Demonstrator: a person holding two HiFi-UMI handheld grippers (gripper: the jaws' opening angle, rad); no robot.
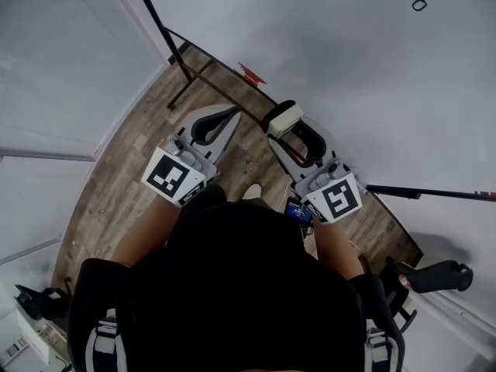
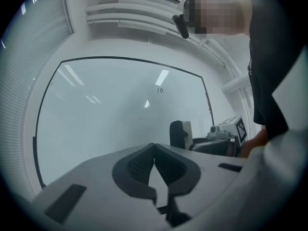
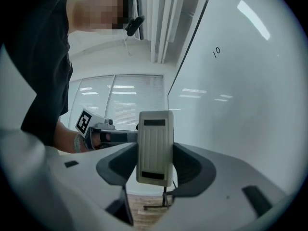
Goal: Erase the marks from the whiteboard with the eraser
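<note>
Head view: the left gripper [image 1: 230,115] is held low over the wood floor [image 1: 116,200], jaws pressed together, nothing in them. The right gripper [image 1: 284,124] is just beside it, clamped on the white eraser [image 1: 287,115]. The whiteboard [image 1: 349,68] fills the upper right, with a "10" mark [image 1: 413,1] near the top. The eraser is well apart from that mark.

Left gripper view: the jaw pads meet at the tips, empty. The board is ahead, with the "10" small at centre. The eraser in the other gripper shows at right.

Right gripper view: the ribbed eraser stands upright between the jaws, gripped on both sides. The board runs along the right, with the "10" above. The eraser is close to the board; contact cannot be told.
</note>
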